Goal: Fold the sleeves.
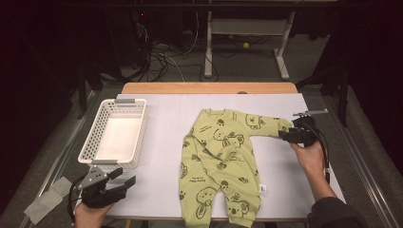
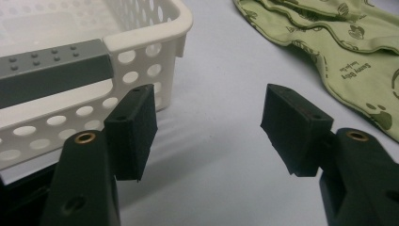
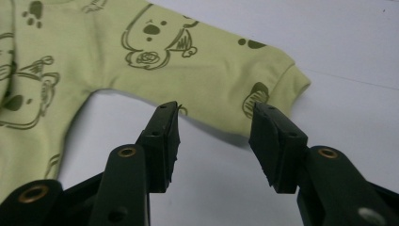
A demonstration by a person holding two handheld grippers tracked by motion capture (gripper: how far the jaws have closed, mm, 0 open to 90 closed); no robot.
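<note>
Early going yet — green baby suit [image 1: 219, 159] lying flat mid-table beside the white basket [image 1: 114, 134], right gripper [image 3: 214, 126] half-open just at the outstretched sleeve [image 3: 221, 80], nothing pinched, left gripper [image 2: 207, 125] wide and idle near the basket — folding all ahead.

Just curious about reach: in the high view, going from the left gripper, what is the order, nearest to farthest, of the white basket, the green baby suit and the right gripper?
1. White basket, just beyond the left gripper.
2. Green baby suit, mid-table.
3. Right gripper, far side, at the sleeve.
</note>
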